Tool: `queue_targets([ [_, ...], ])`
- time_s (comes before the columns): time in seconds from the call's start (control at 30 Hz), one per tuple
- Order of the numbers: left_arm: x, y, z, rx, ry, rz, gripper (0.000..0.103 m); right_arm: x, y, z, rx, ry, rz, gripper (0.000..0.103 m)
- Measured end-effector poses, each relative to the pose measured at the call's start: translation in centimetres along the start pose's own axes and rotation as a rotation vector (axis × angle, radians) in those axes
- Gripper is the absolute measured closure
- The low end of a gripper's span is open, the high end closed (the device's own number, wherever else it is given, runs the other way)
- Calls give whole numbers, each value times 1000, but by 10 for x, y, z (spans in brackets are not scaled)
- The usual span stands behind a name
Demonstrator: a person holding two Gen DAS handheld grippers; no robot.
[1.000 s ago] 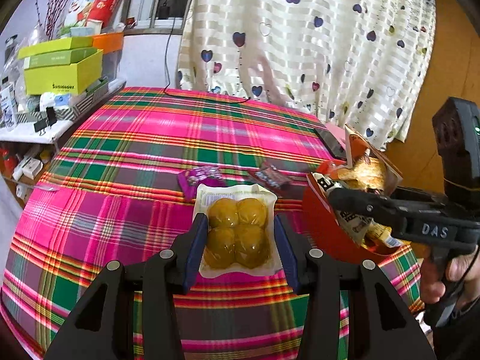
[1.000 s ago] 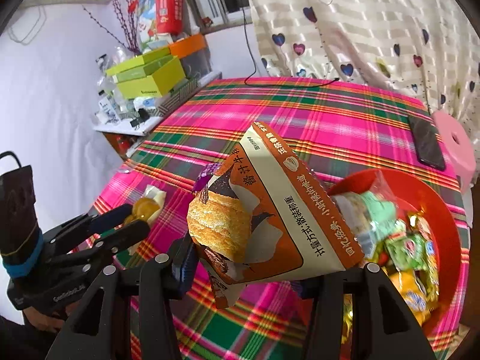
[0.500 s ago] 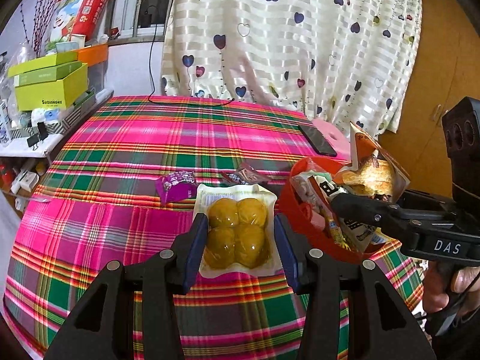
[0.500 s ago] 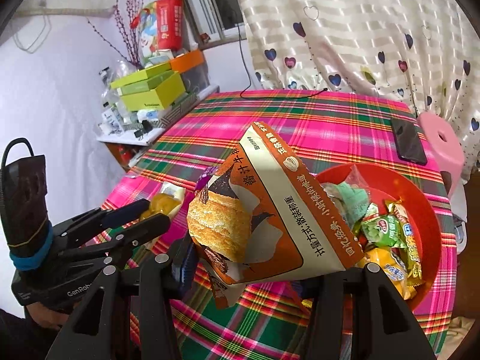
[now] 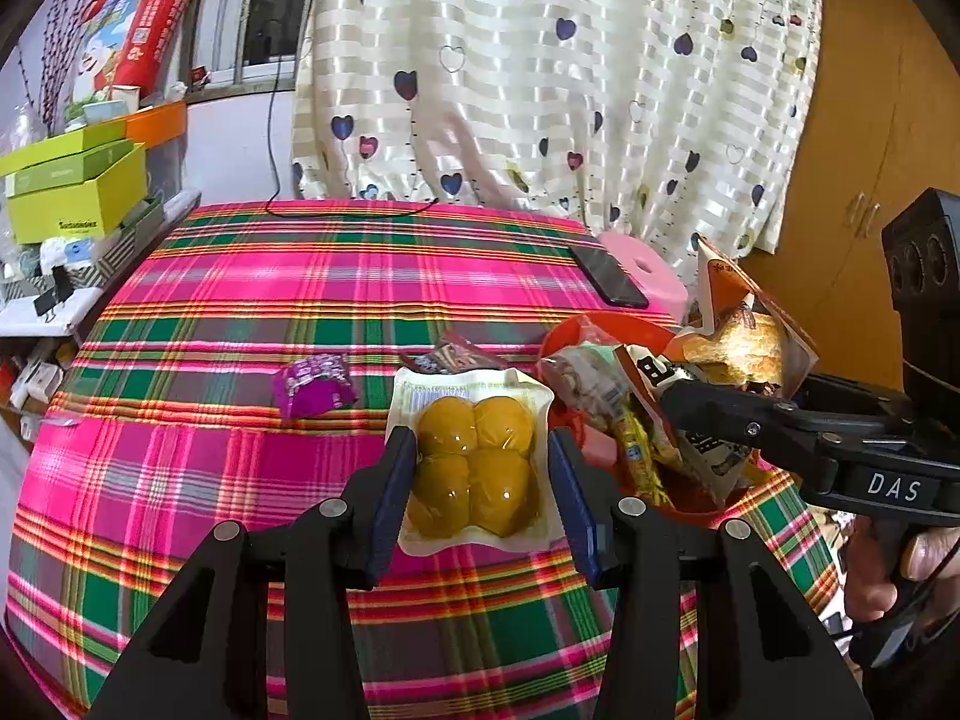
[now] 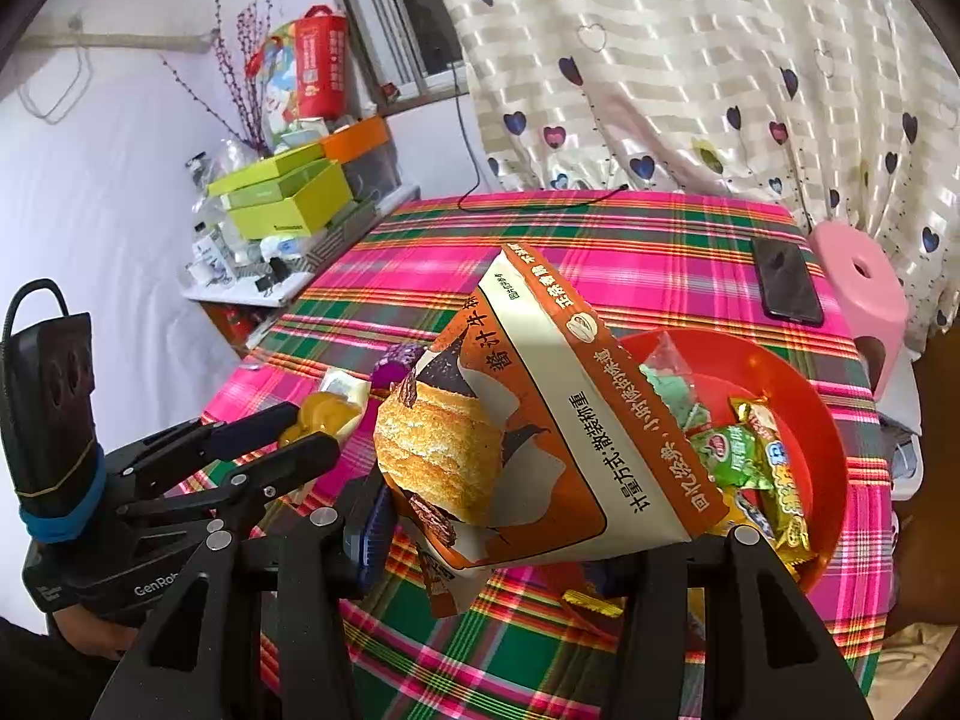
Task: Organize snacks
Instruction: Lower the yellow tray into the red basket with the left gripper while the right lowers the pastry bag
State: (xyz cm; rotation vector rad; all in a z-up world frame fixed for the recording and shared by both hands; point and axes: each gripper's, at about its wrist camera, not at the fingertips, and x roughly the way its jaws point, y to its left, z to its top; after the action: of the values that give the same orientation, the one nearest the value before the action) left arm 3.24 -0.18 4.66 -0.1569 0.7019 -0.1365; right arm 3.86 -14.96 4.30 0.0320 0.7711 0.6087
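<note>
- The left gripper [image 5: 480, 468] is clamped on a clear tray pack of four yellow cakes [image 5: 474, 468], one blue pad pressed to each long side; the pack is held up over the near half of the table [image 5: 240, 480], close to the left rim of the red bowl [image 5: 606, 330]
- The right gripper [image 6: 510, 516] pinches an orange pastry bag [image 6: 528, 420], tilted with its top corner up, above the bowl's left rim; only its left pad shows, the other is hidden behind the bag
- The red bowl [image 6: 828, 432] sits at the table's near right corner, its right rim close to that edge; green, yellow and clear wrappers fill its near and right side, and part of its far wall is bare
- Just left of the bowl, towards the middle of the plaid cloth, lie a purple packet [image 5: 312, 384] and a dark red wrapper [image 5: 450, 357], apart from each other and flat on the cloth
- The left half of the table and its whole far half carry nothing but cloth, apart from a black phone [image 5: 606, 276] lying along the far right edge and a black cable [image 5: 360, 207] trailing over the far edge
- A pink stool [image 6: 864, 294] stands beyond the right edge beside the phone
- A shelf with green boxes [image 5: 78, 192] stands off the far left corner; a heart-print curtain [image 5: 540, 90] hangs behind the far edge
</note>
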Motion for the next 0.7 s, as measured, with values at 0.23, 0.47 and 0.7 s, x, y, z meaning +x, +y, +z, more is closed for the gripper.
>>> queue_targets([
  [0.23,8,-16,9,29,0,-28,56,-9,-17,0,28,-15,-25,54],
  [0.47,16,-32,15,56,3,-52,56,-20,-38,-2,63,-31,-48,54],
  [0.7,25,-43,20,70,15,-71,56,-26,-61,-5,103,-43,-75,54],
])
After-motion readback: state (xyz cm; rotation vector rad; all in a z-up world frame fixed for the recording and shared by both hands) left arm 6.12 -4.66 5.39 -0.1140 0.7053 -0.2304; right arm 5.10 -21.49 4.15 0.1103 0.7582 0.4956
